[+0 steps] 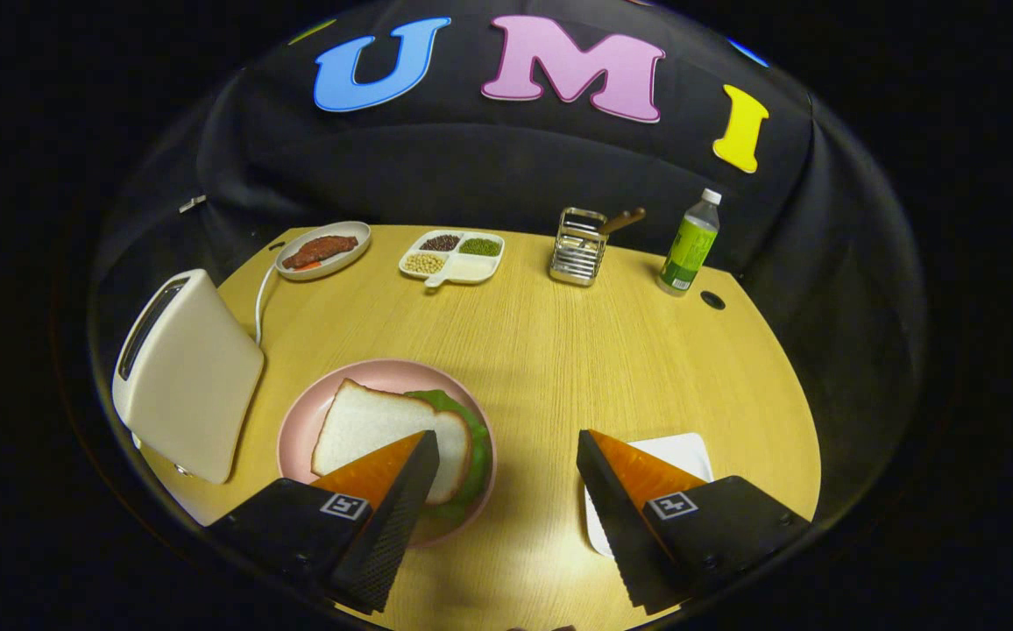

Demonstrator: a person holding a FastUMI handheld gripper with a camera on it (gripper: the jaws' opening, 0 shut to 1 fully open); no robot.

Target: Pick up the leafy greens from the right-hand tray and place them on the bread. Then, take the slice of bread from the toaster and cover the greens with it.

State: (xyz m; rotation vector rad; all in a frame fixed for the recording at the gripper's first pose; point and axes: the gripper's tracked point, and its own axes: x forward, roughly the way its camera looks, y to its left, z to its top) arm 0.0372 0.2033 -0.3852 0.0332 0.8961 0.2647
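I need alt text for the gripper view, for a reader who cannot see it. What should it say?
The gripper hangs open and empty over a wooden table. Ahead of one finger, a pink plate holds a bread slice covering leafy greens, beside a white toaster; a white tray lies by the other finger.

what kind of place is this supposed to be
Probably a mock kitchen table set up in a recording booth: a toaster, a pink plate with a bread slice over leafy greens, and black cloth behind. The gripper is open, holding nothing.
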